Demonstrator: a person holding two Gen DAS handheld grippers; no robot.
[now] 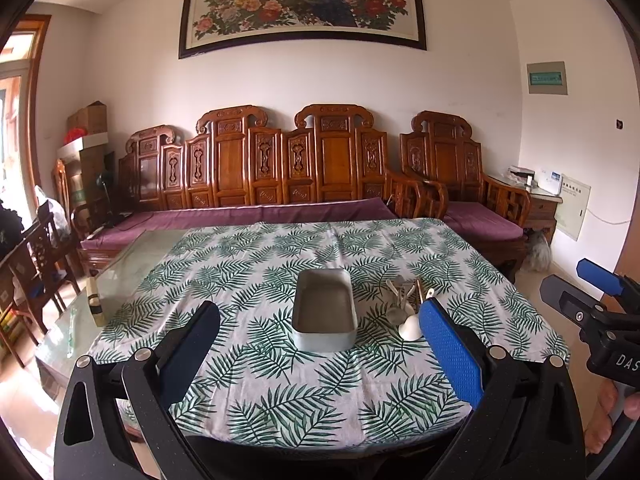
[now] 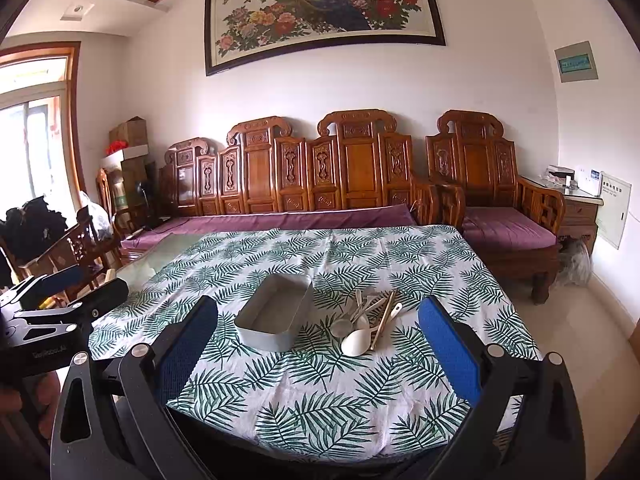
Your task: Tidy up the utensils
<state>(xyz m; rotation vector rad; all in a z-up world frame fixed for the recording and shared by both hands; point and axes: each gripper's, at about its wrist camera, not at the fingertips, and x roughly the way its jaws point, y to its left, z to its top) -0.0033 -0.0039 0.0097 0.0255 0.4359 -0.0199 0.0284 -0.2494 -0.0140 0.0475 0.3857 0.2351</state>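
Both claws spread wide, gripping nothing, hovering over the near edge of the table. Left gripper (image 1: 320, 354) sits behind the metal tray (image 1: 324, 312); the tray falls in the gap between its fingers, well ahead of the tips, not touching. Right gripper (image 2: 318, 344) is likewise short of everything: the utensil pile (image 2: 370, 318) lies ahead, between its fingers and nearer the right one. The pile rests on the leaf-print tablecloth (image 2: 320, 392) just beside the tray's (image 2: 276, 314) right wall; can't tell whether anything actually touches it. Tray is a rectangle with rounded corners, nothing in it, long axis running away from the cameras, slightly skewed in the right wrist view. In the pile: a white spoon (image 2: 356, 342) with its bowl toward the near edge and handle pointing away to the right, a pair of chopsticks (image 2: 384, 318) lying along roughly the same far-near axis, tips leaning right at the far end, and metal spoons (image 2: 348, 322) fanned out with bowls near and handles away. Exact spoon count is unclear, they overlap. Right gripper (image 1: 600, 304) also shows at the right edge of the left wrist view.
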